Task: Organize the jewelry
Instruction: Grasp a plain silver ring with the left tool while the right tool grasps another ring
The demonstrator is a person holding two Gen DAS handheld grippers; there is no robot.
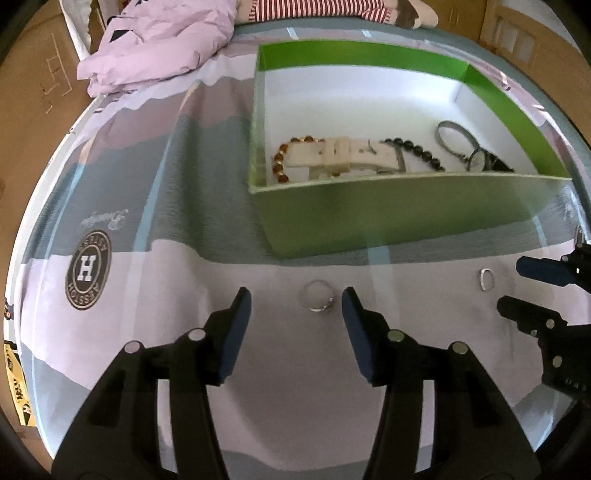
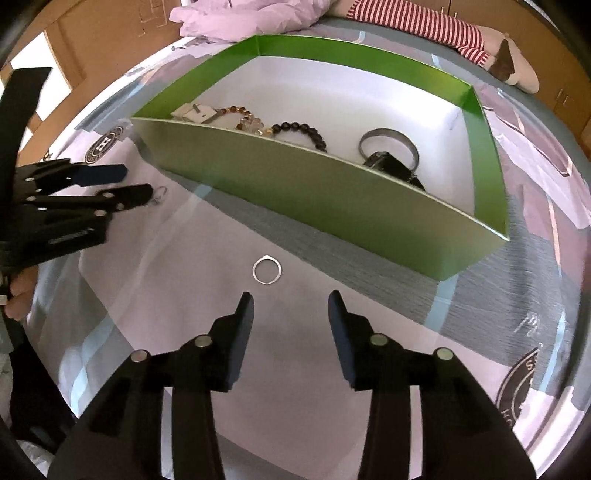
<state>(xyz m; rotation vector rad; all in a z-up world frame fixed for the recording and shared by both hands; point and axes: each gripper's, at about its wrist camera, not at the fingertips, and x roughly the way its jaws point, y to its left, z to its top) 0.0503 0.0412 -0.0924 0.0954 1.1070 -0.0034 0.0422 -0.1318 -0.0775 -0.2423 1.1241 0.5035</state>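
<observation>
A green box (image 1: 369, 218) with a white inside sits on the bedspread; it also shows in the right wrist view (image 2: 332, 195). It holds an amber bead bracelet (image 1: 280, 162), a white watch strap (image 1: 343, 153), a black bead bracelet (image 1: 413, 149), a grey bangle (image 1: 454, 136) and a dark watch (image 2: 391, 164). A silver ring (image 1: 317, 300) lies just ahead of my open left gripper (image 1: 295, 310). A second silver ring (image 2: 266, 270) lies just ahead of my open right gripper (image 2: 291, 310); it also shows in the left wrist view (image 1: 486, 279). Both grippers are empty.
A pink garment (image 1: 162, 48) lies crumpled at the back left. A striped plush toy (image 2: 443, 26) lies behind the box. The bedspread has round logo patches (image 1: 88, 269). The right gripper (image 1: 517, 291) shows at the right of the left wrist view, the left gripper (image 2: 136, 182) at the left of the right.
</observation>
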